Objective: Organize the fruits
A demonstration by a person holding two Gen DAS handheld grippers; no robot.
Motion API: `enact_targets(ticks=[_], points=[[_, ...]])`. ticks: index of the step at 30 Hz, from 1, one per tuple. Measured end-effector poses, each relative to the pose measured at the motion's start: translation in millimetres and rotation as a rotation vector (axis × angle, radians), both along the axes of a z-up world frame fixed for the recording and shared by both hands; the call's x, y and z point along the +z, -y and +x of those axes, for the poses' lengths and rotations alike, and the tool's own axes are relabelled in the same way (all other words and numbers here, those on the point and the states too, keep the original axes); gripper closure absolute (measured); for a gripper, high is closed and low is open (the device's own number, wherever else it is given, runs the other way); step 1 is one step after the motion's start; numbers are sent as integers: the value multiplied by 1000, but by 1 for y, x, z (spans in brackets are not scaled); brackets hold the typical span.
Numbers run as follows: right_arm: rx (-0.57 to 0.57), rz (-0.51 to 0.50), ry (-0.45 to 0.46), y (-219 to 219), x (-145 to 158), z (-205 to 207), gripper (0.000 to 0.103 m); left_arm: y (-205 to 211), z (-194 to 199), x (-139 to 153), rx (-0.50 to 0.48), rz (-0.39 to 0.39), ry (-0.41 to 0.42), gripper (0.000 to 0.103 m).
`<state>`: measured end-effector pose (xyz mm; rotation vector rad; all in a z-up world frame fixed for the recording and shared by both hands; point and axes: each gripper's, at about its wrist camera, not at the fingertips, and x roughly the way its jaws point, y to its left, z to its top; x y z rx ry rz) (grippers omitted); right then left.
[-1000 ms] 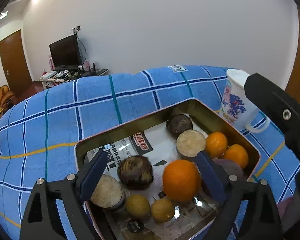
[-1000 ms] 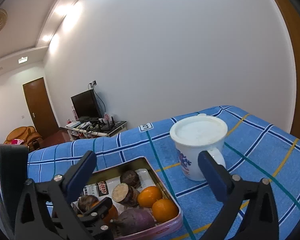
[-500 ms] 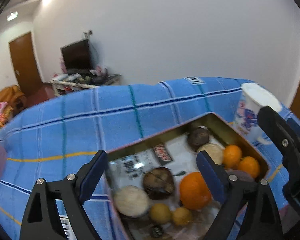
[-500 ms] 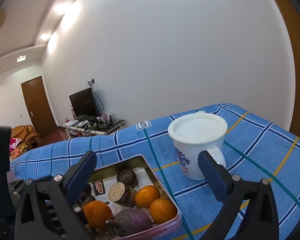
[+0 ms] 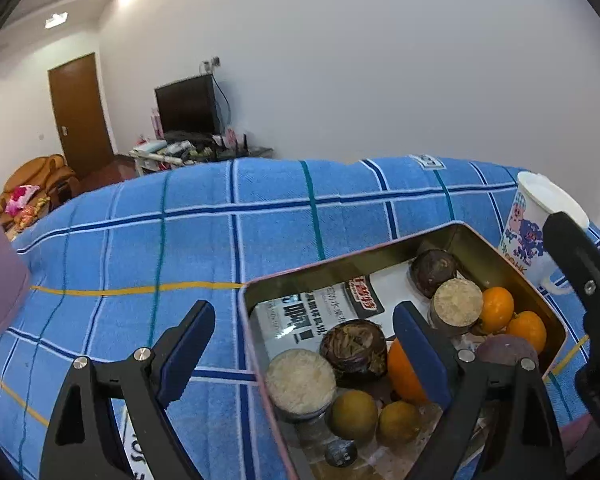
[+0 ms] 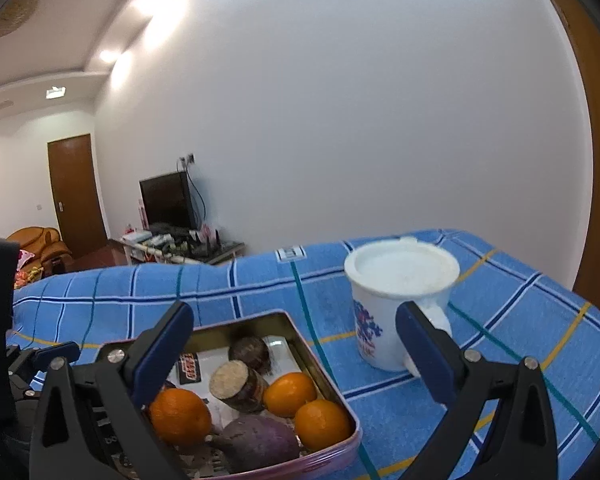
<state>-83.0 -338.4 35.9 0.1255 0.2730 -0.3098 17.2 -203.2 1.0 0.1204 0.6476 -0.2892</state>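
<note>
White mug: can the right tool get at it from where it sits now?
Probably yes. The right tool is open and empty, and the white mug stands upright on the blue cloth beside the tin, with nothing between it and the tool.

Two black plastic grippers, left gripper (image 5: 304, 344) and right gripper (image 6: 294, 346), each with triangular cut-outs low in the frame. Blue pads (image 5: 186, 346) lining the inner faces of the fingers. Silver round screws (image 5: 143, 354) on the arms. White printed digits faintly visible at lower left, too blurred to read.
</note>
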Motion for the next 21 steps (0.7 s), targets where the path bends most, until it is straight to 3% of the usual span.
enact_targets(ticks=[5, 13, 21], points=[[1, -39, 10, -8, 3, -7, 0, -3, -11, -10, 13, 22, 7, 11], [6, -45, 2, -11, 3, -12, 0, -5, -13, -14, -10, -14, -39, 11], [19, -69, -3, -19, 2, -23, 0, -13, -29, -15, -9, -16, -29, 11]])
